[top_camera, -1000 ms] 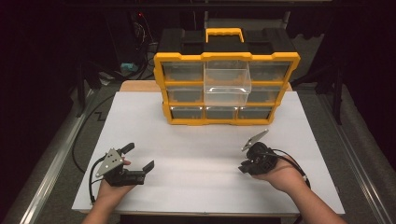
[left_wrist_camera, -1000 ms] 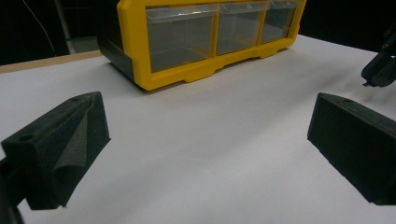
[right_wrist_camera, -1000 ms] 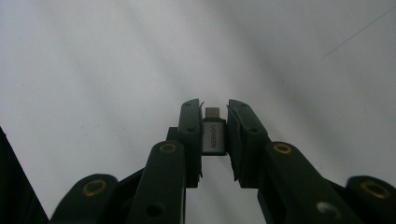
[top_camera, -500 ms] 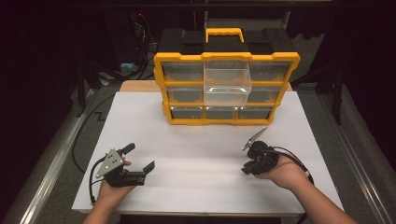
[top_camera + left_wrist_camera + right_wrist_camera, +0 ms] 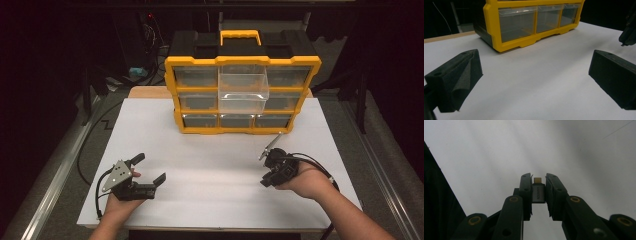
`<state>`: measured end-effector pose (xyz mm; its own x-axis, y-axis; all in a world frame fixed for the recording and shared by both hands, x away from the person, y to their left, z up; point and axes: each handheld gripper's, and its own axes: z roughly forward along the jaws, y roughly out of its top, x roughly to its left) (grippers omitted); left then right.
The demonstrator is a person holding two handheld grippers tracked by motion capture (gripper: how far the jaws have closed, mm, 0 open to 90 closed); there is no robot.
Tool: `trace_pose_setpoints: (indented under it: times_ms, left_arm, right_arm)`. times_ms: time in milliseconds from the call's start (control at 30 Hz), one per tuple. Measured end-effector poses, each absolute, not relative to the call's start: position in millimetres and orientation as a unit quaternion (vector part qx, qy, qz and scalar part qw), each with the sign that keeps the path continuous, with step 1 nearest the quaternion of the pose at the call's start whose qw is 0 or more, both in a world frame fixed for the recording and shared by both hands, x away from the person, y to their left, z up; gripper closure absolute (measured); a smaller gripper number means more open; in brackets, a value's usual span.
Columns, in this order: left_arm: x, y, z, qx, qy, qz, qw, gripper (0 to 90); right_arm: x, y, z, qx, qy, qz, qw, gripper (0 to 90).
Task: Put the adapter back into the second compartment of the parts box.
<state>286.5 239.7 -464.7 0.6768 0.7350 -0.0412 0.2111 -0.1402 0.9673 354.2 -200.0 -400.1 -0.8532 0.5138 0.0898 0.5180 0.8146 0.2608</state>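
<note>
Right hand-held gripper (image 5: pixel 539 195) clamps a small adapter (image 5: pixel 538 192) near the table's right edge.

The grey adapter sits pinched between both jaws, its gold plug end poking out past them, above the white table (image 5: pixel 210 165). The left hand-held gripper (image 5: pixel 148 169) rests near the front-left corner, jaws wide apart with nothing between them. The yellow drawer cabinet (image 5: pixel 242 95) stands at the far edge, one middle drawer (image 5: pixel 243 90) pulled out.

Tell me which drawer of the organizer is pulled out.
The top middle drawer of the organizer. It juts forward past the yellow frame and looks clear and empty, while the other drawers sit flush.
</note>
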Motion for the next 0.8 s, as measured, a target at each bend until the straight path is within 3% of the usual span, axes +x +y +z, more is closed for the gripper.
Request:
trace_pose_setpoints:
  times_ms: [800]
  left_arm:
    - [286, 238, -466, 0.726, 0.325, 0.228, 0.562, 0.3]
  right_arm:
    - [364, -195, -365, -0.248, -0.96, -0.126, 0.025, 77.4]
